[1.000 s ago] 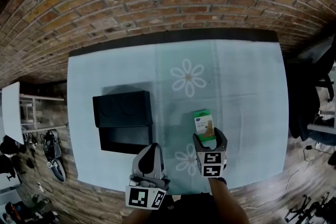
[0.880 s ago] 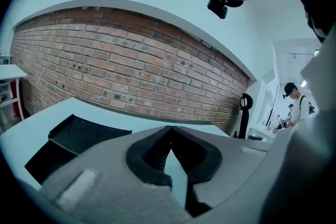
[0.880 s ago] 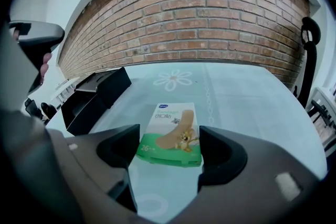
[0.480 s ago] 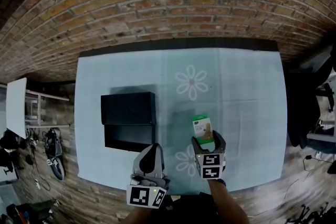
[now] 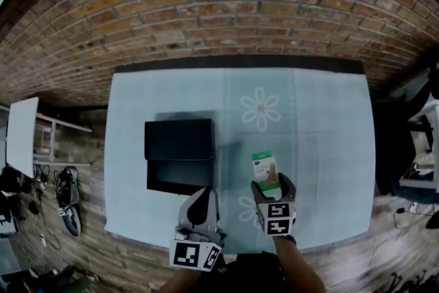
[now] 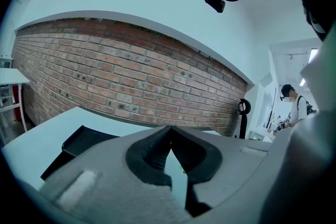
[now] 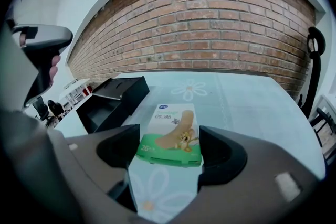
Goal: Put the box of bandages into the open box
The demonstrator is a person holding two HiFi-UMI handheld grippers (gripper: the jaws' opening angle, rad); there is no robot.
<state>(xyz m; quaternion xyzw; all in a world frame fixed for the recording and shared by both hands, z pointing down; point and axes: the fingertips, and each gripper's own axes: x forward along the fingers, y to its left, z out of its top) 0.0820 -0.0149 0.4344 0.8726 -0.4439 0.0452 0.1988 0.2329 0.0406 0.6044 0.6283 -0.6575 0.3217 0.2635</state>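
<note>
Right tongs (image 7: 169, 148): spread wide, clamped on the near end of the bandage box (image 7: 170, 134).
Left tongs (image 6: 169, 132): closed tip to tip, empty.
Bandage box: lower middle of the head view, right of the open box (image 5: 180, 156).

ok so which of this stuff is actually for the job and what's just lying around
For the job:
bandage box, held in the right gripper jaws
open black box
table they're on

Just lying about:
black chair
clutter on the floor
left gripper, jaws shut, holding nothing
</note>
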